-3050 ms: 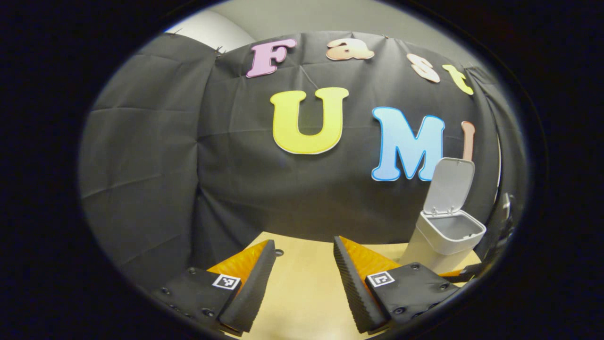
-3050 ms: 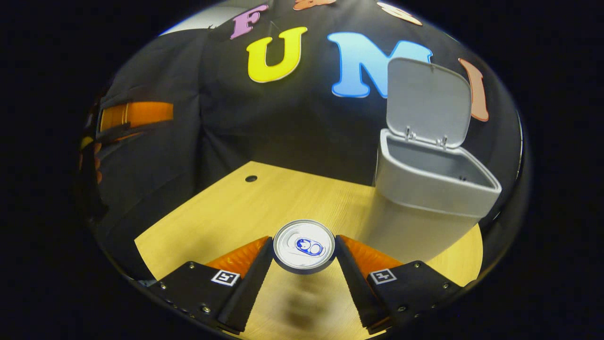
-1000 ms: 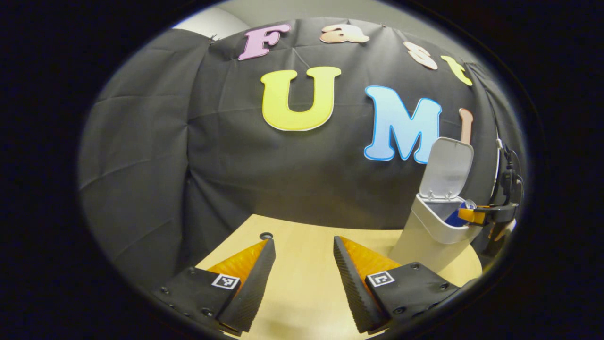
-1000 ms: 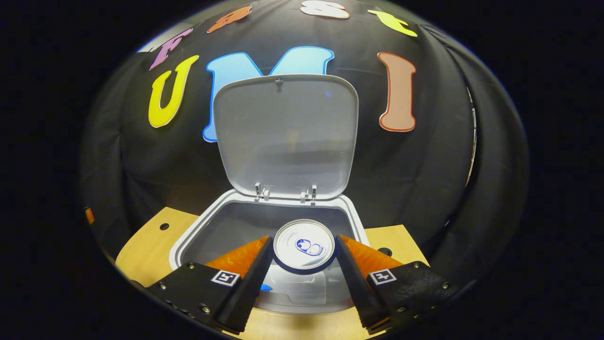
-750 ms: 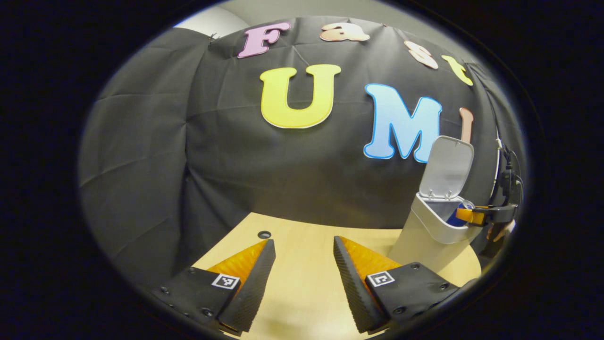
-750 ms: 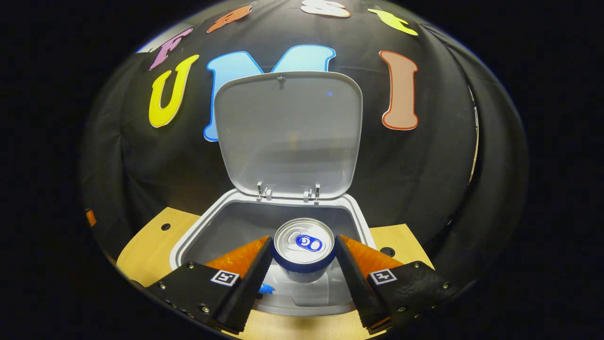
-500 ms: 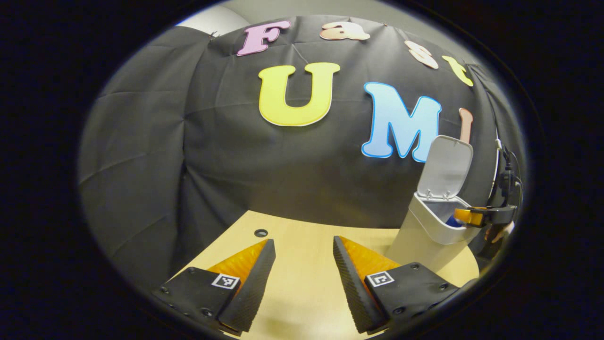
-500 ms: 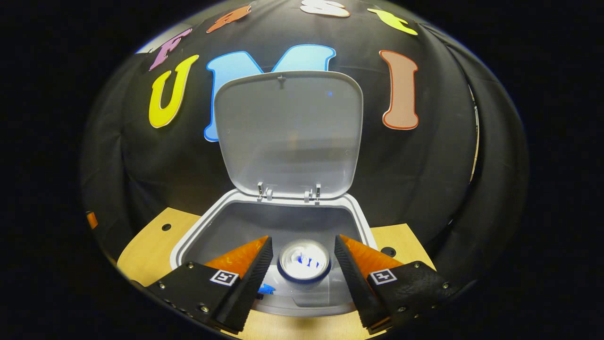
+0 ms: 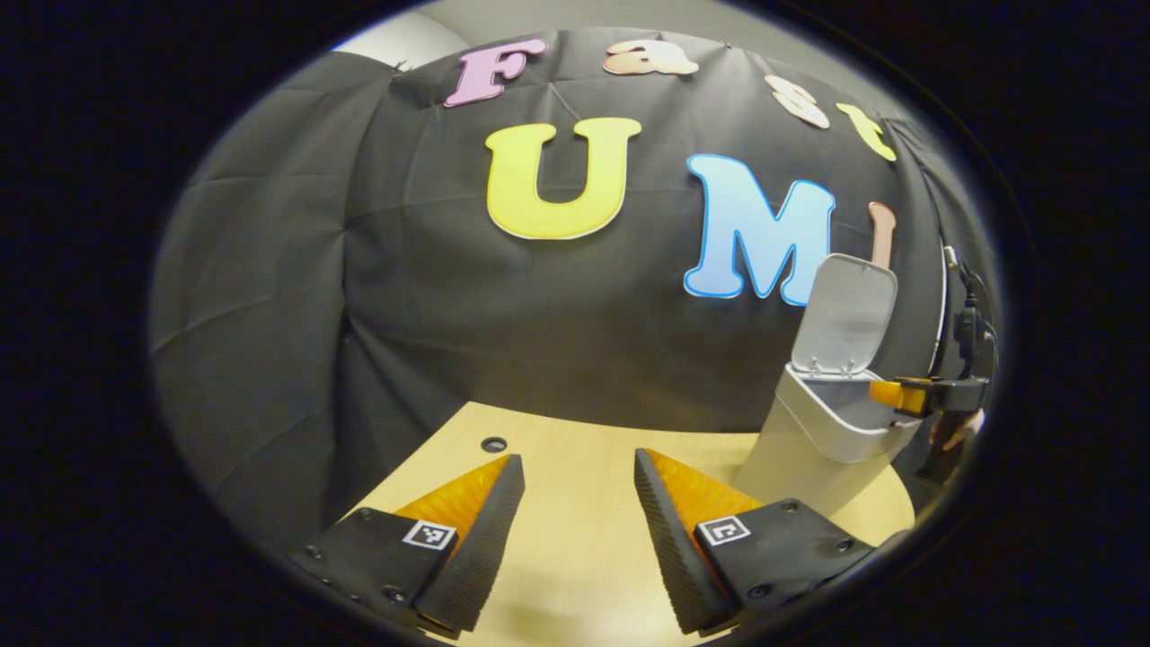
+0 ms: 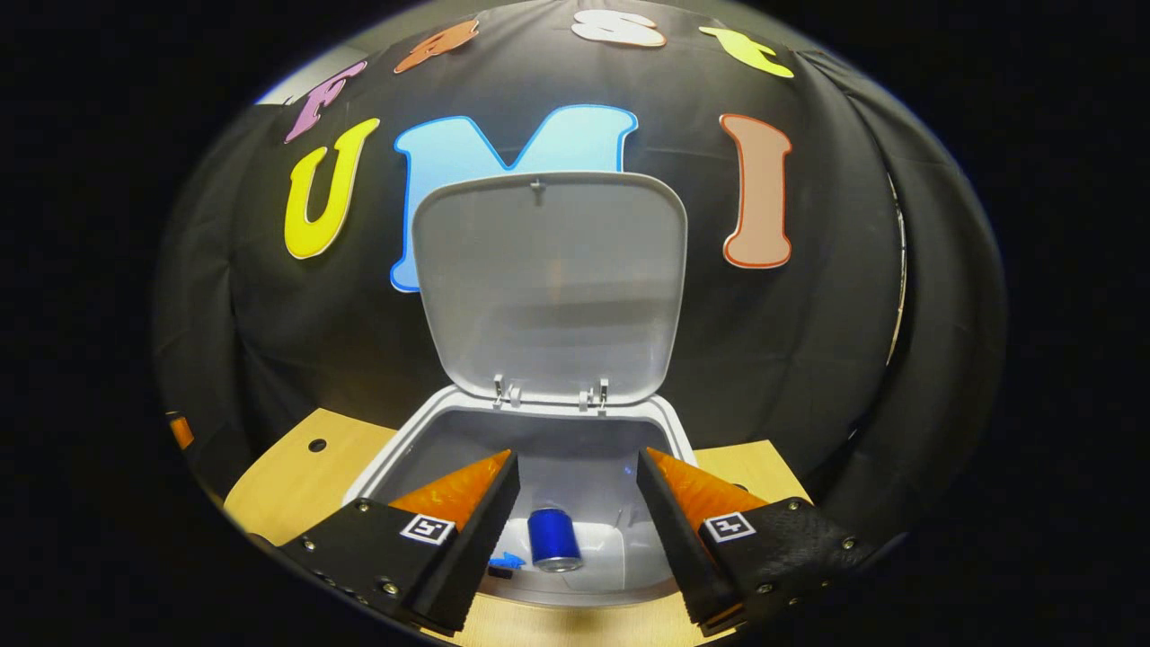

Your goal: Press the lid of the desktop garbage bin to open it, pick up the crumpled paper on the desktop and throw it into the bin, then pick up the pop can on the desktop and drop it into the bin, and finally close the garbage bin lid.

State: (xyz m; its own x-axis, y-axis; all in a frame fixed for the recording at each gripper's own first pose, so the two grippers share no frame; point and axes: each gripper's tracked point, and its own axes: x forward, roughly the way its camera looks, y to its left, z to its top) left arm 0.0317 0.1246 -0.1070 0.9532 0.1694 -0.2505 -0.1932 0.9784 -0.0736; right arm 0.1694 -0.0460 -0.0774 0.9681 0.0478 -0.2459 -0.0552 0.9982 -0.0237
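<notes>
R gripper [image 10: 575, 503]: fingers spread apart, nothing between them, positioned above the mouth of the desktop garbage bin [image 10: 669, 429]. Bin lid [image 10: 550, 283] stands raised upright on its rear hinges. Pop can [image 10: 552, 537], blue, lies at the bin bottom, below the gap betw. the fingers, not touching them. A small blue item sits just left of the can inside the bin; too small to ID. Wooden worktop [image 10: 287, 472] visible either side of the bin, w/ round holes in it.

L gripper [image 9: 575, 512]: fingers apart, holding nothing, over bare worktop [image 9: 575, 449], well apart from the bin [image 9: 831, 431] at far right. In left gripper view the R gripper [image 9: 907, 395] sits at the bin rim; lid [image 9: 844, 314] up.
</notes>
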